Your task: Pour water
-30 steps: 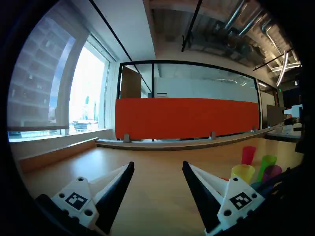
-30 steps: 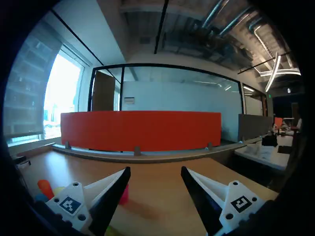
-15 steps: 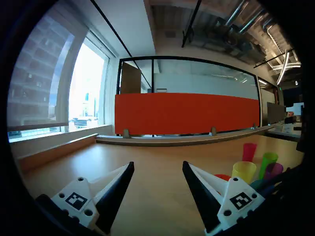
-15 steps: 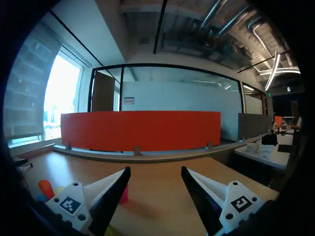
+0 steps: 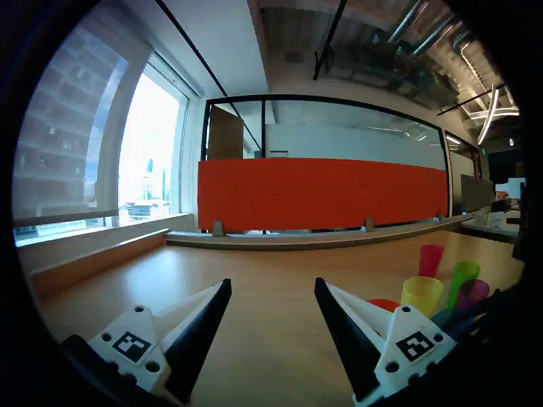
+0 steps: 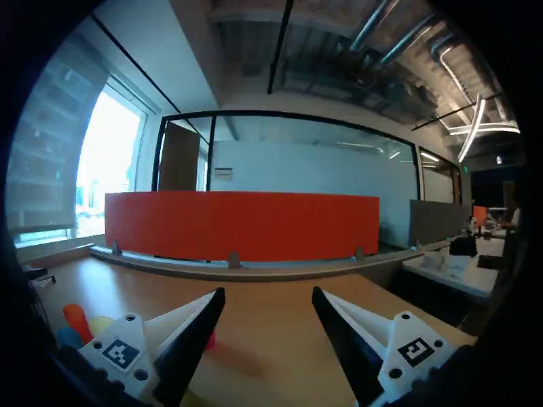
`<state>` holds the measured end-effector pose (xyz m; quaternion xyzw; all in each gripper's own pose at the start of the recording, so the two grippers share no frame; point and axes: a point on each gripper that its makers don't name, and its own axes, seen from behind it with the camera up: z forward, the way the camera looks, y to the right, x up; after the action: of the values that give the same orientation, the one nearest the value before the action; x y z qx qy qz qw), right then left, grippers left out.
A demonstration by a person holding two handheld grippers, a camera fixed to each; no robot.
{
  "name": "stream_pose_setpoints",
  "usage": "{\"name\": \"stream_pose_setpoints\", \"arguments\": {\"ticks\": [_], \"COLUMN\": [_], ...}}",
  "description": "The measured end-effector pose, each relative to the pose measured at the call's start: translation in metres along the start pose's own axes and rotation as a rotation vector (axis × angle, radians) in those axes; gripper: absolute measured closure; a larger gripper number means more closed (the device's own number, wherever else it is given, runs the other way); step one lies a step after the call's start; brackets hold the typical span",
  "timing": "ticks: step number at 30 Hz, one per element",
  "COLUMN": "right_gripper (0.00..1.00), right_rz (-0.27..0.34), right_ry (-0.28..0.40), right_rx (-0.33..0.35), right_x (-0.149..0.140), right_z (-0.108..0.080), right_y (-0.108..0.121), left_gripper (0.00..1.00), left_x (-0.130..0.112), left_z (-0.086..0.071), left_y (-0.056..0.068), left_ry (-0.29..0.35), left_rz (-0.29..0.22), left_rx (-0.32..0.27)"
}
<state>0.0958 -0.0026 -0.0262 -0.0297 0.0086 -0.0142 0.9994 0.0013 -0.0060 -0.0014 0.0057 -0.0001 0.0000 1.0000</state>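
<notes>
Your left claw (image 5: 271,281) and right claw (image 6: 268,290) hang wide and empty above the bench (image 5: 136,271). The cups (image 5: 421,293) stand crowded; a careless reach likely topples neighbours.

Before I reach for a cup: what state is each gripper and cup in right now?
left gripper: open, holding nothing.
right gripper: open, holding nothing.
pink cup: upright, untouched.
green cup: upright, untouched.
yellow cup: upright, contents not visible.
purple cup: partly hidden, pose unclear.
</notes>
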Motion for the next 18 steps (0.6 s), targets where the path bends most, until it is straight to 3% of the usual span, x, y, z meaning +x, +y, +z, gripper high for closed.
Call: {"name": "stream_pose_setpoints", "arguments": {"ticks": [9,18], "right_gripper": [0.01,0.01], "right_rz": [-0.009,0.016], "right_ry": [0.041,0.083], "right_rx": [0.041,0.107], "right_x": [-0.001,-0.013], "right_z": [0.001,0.003], "right_y": [0.001,-0.013], "left_gripper": [0.10,0.09], "left_x": [0.000,0.000], "left_z": [0.000,0.000], "left_y": [0.000,0.000], "left_ry": [0.000,0.000], "left_rz": [0.000,0.001], "left_rx": [0.000,0.000]}}
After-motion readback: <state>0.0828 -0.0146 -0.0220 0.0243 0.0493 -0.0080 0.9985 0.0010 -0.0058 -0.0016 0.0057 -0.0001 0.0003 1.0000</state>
